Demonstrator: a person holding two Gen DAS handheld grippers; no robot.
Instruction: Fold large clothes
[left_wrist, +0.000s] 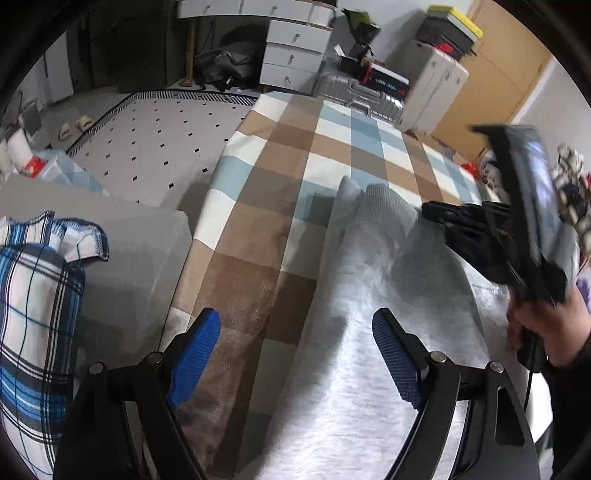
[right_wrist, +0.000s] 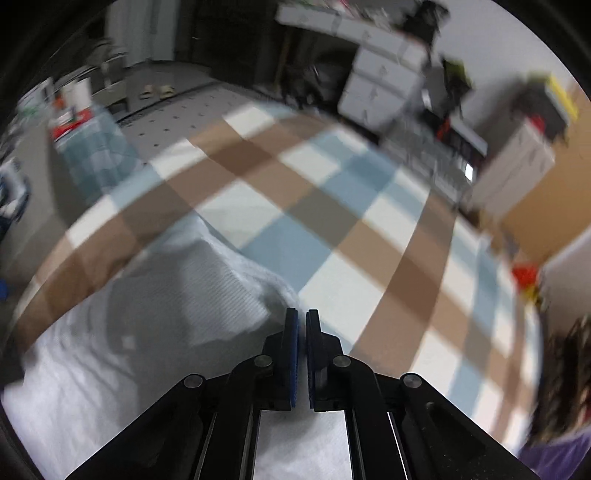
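The right gripper (right_wrist: 301, 314) has its jaws pressed together at the edge of the grey garment (right_wrist: 177, 295), nothing visibly pinched. The left gripper (left_wrist: 295, 354) gapes above that garment on the checked blanket (left_wrist: 258, 177).

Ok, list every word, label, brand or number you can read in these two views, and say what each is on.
None can be read.
Black box on the silver suitcase: red and teal printing, too small and blurred to make out.
Red-marked packaging at the left edge: too blurred.
Right wrist view: motion blur, nothing legible.
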